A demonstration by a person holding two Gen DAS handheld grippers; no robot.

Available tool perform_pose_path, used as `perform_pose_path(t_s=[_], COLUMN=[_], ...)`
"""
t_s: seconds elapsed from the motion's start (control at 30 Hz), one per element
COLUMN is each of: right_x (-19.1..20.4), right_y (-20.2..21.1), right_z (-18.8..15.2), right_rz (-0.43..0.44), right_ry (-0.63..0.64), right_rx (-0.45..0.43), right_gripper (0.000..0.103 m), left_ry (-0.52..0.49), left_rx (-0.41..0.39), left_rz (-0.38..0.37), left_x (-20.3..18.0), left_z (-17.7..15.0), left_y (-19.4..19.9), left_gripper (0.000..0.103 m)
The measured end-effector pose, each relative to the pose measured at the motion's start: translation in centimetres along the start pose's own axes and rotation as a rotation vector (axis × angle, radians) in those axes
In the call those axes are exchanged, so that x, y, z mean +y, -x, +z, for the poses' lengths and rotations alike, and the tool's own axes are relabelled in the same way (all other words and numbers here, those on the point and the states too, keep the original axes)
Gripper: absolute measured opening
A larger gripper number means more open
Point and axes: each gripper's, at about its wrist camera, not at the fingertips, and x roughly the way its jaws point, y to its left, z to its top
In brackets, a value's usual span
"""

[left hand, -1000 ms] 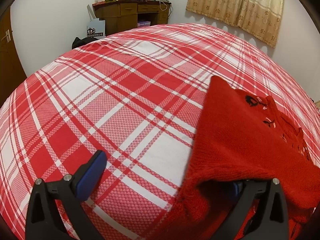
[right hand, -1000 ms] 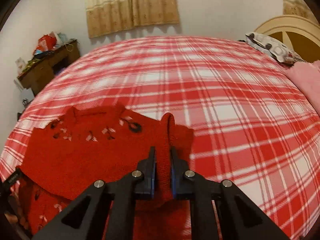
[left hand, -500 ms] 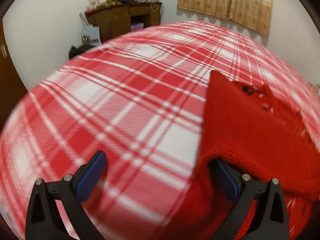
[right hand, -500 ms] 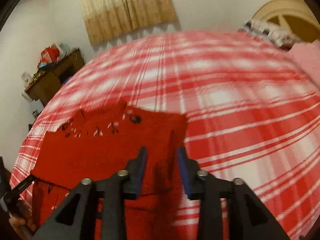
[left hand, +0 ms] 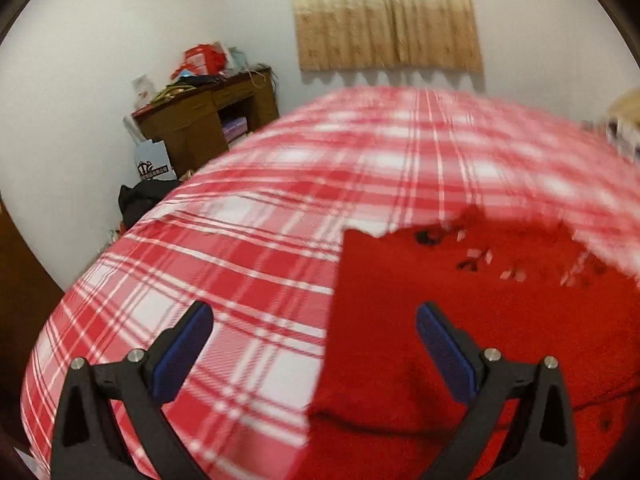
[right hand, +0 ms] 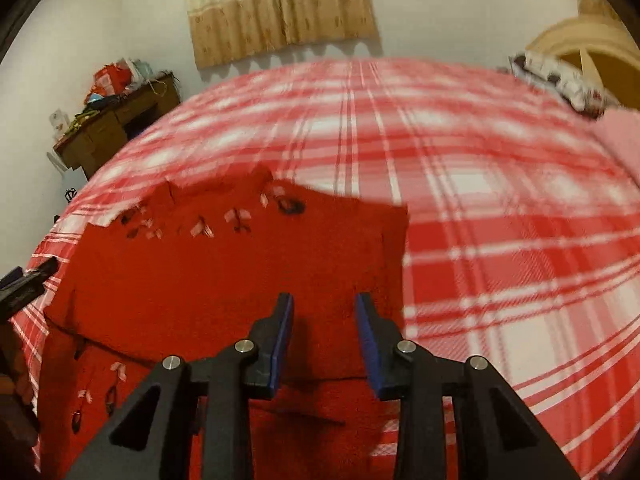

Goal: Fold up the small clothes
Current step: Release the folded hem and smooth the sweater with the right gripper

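A small red knitted sweater with black and pink embroidery lies folded over on the red-and-white plaid bed. My left gripper is open and empty, raised above the sweater's left edge. In the right wrist view the sweater lies flat with its upper layer folded down. My right gripper is open and empty above the sweater's right part. The left gripper's tip shows at the left edge of that view.
A cluttered brown desk stands by the far wall left of the bed, with a paper bag and dark clothes on the floor. A pink cloth and patterned pillow lie at the bed's right. A curtain hangs behind.
Both grippers let go of the sweater and opened: the right one was shut on a raised fold, the left held the edge. Both lifted and pulled back; the sweater now lies flat.
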Motion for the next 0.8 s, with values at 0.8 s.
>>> perform_pose_path(t_s=[0.8], right_x=[-1.7], right_y=[6.4], right_z=[-2.7], right_rz=[0.012], right_ry=[-0.037], right_rx=[-0.075], right_gripper=[0.037], left_ry=[0.024], left_rx=[0.109], left_rz=[-0.082], left_x=[0.0], left_z=[-3.1], left_y=[-1.6], left_gripper=[0.103])
